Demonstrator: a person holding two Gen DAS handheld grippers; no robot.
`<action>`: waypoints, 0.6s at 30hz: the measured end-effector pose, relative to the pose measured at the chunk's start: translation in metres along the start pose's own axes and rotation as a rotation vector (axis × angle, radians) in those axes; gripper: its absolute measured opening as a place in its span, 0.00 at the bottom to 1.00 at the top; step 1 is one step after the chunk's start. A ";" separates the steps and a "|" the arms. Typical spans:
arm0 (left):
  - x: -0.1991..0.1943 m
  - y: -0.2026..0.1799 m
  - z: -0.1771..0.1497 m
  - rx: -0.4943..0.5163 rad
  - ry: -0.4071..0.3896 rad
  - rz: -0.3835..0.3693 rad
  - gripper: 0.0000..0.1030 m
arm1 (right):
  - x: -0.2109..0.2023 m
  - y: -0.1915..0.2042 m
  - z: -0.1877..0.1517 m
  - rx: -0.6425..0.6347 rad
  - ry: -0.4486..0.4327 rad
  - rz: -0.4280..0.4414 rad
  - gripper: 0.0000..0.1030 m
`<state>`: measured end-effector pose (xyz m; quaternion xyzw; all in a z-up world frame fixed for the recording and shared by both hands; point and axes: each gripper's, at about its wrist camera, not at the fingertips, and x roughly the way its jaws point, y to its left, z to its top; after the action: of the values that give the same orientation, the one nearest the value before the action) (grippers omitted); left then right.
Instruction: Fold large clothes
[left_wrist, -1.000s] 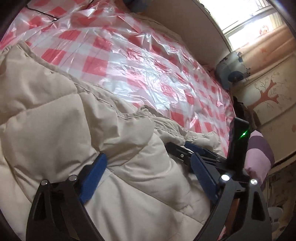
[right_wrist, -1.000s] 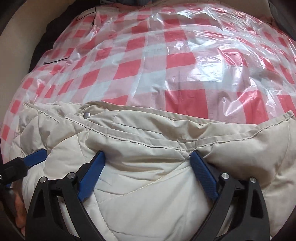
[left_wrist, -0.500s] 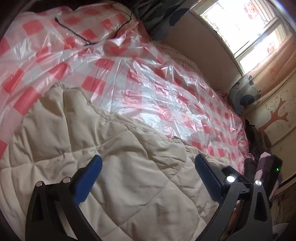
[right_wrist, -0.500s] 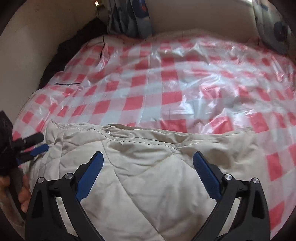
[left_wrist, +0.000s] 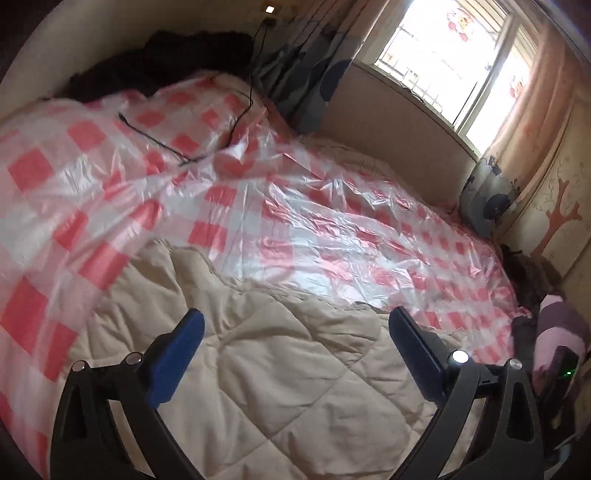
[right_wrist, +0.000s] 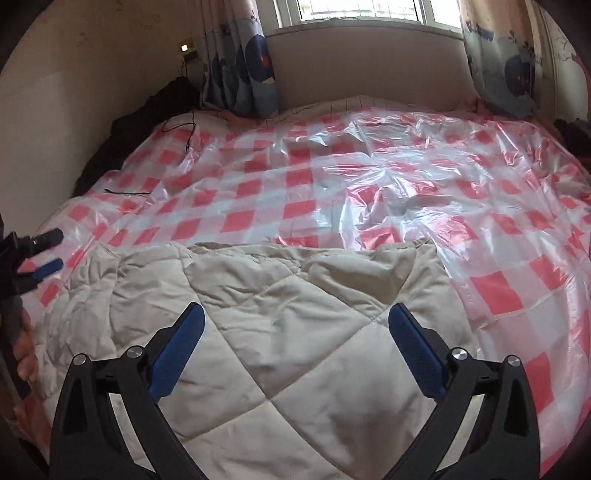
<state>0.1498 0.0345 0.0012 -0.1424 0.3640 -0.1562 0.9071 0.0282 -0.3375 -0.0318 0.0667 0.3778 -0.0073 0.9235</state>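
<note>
- Quilted cream down coat (right_wrist: 280, 332) lies on the near part of the bed, on a red-and-white checked plastic sheet (right_wrist: 303, 192) that covers the mattress. Far edge of the garment runs roughly straight across the right wrist view.
- Progress (judgement): garment reads as a compact, thick block with a doubled far edge, so at least one fold appears laid. Whether more folds are planned cannot be told; near edge is out of frame in both views.
- Left gripper (left_wrist: 295, 347): tongs spread wide, nothing between the blue pads, which hang above the fabric without touching. The jaws have just been opening; no cloth caught in them.
- Right gripper (right_wrist: 293, 332): same state, pads wide apart and empty, clear of the coat; jaws likewise just been opening.
- Left gripper also visible at the left margin of the right wrist view, beside the coat's left edge, fingers apart, with part of the person's hand (right_wrist: 24, 354) below it.
- Fabric: puffy, diamond-stitched panels, crumpled along the left side and near the top seam. Expect it to spring back; smoothing probably still needed.
- Left to do (judgement): flatten wrinkles, possibly one more fold.
</note>
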 end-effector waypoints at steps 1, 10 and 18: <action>0.010 0.006 -0.003 0.005 0.035 0.009 0.93 | 0.026 -0.005 -0.015 0.001 0.084 -0.033 0.94; -0.028 0.023 -0.011 0.012 0.046 0.008 0.90 | -0.034 0.018 -0.035 0.001 0.051 0.030 0.94; -0.043 0.057 -0.053 0.055 0.182 0.084 0.91 | -0.049 0.035 -0.037 0.011 0.063 0.050 0.94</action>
<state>0.0935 0.0951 -0.0304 -0.0872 0.4462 -0.1405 0.8795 -0.0309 -0.2997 -0.0197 0.0816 0.4047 0.0158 0.9106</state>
